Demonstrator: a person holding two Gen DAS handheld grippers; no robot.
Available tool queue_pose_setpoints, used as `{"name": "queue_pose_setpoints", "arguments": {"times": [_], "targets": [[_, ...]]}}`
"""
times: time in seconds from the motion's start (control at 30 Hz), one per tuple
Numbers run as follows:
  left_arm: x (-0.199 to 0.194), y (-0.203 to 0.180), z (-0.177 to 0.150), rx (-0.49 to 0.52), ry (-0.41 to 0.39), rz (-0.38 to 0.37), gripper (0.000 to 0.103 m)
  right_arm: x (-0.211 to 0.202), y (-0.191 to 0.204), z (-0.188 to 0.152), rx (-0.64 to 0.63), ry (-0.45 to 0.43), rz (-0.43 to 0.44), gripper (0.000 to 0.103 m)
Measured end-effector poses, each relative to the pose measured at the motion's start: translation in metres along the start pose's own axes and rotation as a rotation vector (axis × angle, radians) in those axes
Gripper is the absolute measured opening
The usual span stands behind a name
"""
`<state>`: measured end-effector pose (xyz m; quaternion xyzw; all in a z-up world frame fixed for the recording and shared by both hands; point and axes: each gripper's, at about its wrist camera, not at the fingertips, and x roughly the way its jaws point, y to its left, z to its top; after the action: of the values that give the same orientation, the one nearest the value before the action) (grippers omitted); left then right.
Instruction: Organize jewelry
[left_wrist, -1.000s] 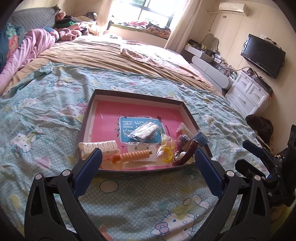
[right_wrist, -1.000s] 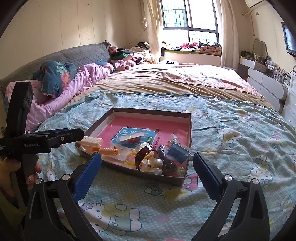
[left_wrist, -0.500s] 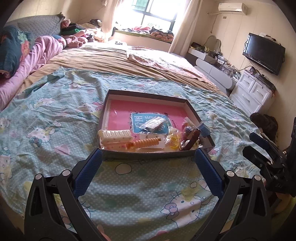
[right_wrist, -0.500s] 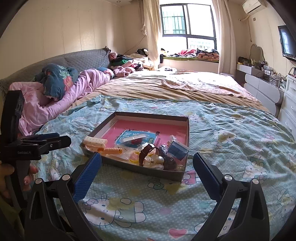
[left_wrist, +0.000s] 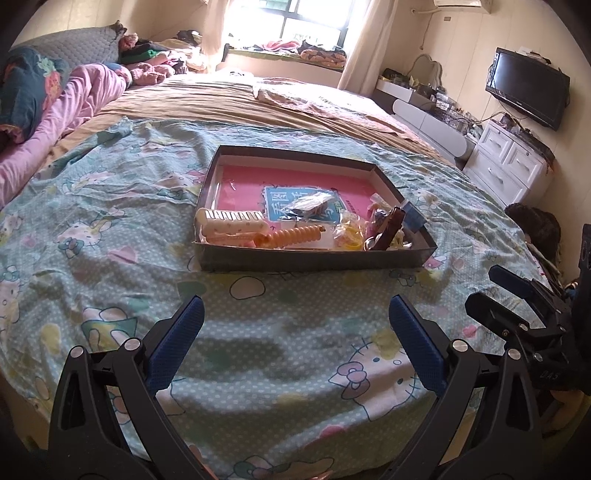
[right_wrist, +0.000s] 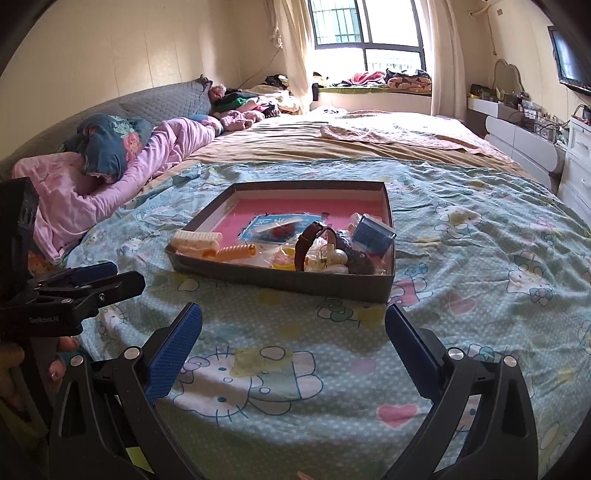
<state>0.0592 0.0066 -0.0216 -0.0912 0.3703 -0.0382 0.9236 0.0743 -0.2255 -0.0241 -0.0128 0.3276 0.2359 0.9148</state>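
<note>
A shallow dark box (left_wrist: 314, 260) (right_wrist: 280, 280) with a pink floor lies on the cartoon-print bedspread. Along its near side lie a cream hair clip (left_wrist: 232, 223) (right_wrist: 197, 242), an orange spiral clip (left_wrist: 291, 236) (right_wrist: 236, 253), a clear packet (left_wrist: 306, 205), a yellow piece (left_wrist: 349, 236), a brown-strapped watch (right_wrist: 308, 245) and a small blue box (right_wrist: 371, 238). My left gripper (left_wrist: 295, 325) hangs open in front of the box, empty. My right gripper (right_wrist: 293, 332) is open and empty too, short of the box's near wall. Each gripper shows at the edge of the other's view.
The bedspread (left_wrist: 110, 229) covers the near part of a large bed. Pink bedding and a pillow (right_wrist: 110, 166) lie at the left. A white dresser (left_wrist: 509, 166) and a wall television (left_wrist: 528, 88) stand at the right. A hand (right_wrist: 14, 369) holds the left gripper's handle.
Both grippers have drawn back from the box and risen, so the box now sits farther away in both views. Both stay open. Nothing in the box has moved.
</note>
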Motion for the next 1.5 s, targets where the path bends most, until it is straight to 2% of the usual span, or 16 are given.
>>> {"name": "queue_pose_setpoints", "arguments": {"times": [0.37,1.5], "targets": [[-0.0007,-0.0056,-0.0037,0.018,0.002,0.003,0.094,0.0043,-0.0018,-0.0036,0.010,0.032,0.014,0.099],[-0.0087,-0.0025,0.0005,0.018,-0.008,0.028,0.094,-0.0009,0.0000,-0.0008,0.005,0.022,0.020,0.099]]}}
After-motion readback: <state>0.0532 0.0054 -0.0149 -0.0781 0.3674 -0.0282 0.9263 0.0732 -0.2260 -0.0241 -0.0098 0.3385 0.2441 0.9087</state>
